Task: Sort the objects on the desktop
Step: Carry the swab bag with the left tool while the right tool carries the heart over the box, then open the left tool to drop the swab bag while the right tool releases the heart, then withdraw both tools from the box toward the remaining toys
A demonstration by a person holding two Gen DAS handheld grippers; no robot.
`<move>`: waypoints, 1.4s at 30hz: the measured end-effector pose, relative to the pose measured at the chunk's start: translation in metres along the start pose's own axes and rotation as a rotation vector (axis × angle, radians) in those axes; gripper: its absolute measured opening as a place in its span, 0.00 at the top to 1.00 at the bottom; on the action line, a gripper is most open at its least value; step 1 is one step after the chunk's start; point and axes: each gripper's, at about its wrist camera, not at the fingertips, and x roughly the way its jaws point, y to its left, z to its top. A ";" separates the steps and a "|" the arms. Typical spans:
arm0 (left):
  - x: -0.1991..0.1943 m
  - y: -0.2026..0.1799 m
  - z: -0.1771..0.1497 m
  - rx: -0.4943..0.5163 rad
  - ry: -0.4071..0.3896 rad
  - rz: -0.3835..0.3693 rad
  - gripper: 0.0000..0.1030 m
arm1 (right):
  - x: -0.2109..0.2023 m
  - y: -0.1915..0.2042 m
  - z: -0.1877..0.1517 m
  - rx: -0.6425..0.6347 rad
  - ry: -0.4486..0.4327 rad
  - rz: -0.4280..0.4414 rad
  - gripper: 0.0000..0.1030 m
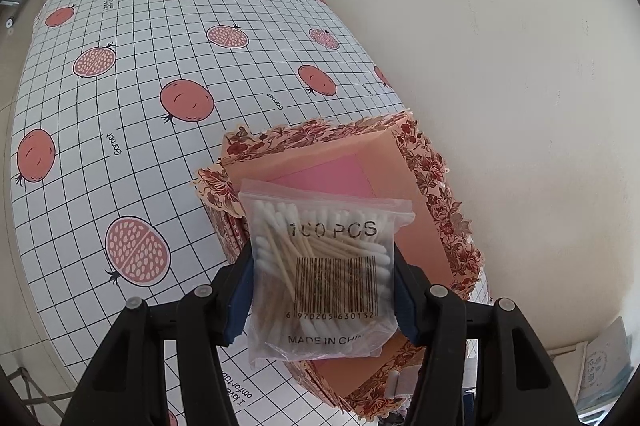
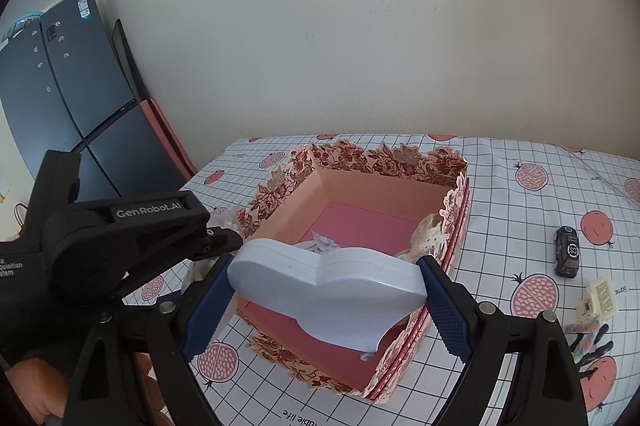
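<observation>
My left gripper (image 1: 324,286) is shut on a clear bag of cotton swabs (image 1: 320,262) printed "100 PCS", held just above the near edge of an open pink box with a floral lace rim (image 1: 424,162). In the right wrist view, my right gripper (image 2: 324,286) is shut on a pale blue heart-shaped box (image 2: 320,286), held over the same floral box (image 2: 372,194). The left gripper's black body (image 2: 120,238) hangs at the box's left side. Inside the box lie a white crumpled piece (image 2: 324,244) and a cream lace item (image 2: 430,230).
On the pomegranate-print tablecloth (image 2: 520,210), right of the box, lie a small black toy car (image 2: 567,257), a cream plug-like part (image 2: 598,296) and a dark bundle with a striped piece (image 2: 592,342). A wall backs the table; a dark fridge (image 2: 60,98) stands at left.
</observation>
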 end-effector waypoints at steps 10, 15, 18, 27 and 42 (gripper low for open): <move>0.000 -0.007 -0.002 0.035 0.011 -0.006 0.34 | 0.004 -0.004 0.000 0.010 0.021 -0.012 0.11; 0.002 -0.011 -0.004 0.053 0.025 -0.009 0.27 | -0.001 -0.003 0.001 0.003 0.003 -0.014 0.08; 0.002 -0.013 -0.005 0.061 0.027 -0.005 0.26 | -0.003 -0.005 0.002 0.011 0.005 -0.017 0.08; 0.002 -0.016 -0.008 0.080 0.032 -0.002 0.25 | -0.006 -0.013 0.005 0.032 0.011 -0.029 0.08; -0.004 -0.033 -0.017 0.141 0.028 -0.004 0.25 | -0.017 -0.030 0.010 0.041 0.020 -0.052 0.03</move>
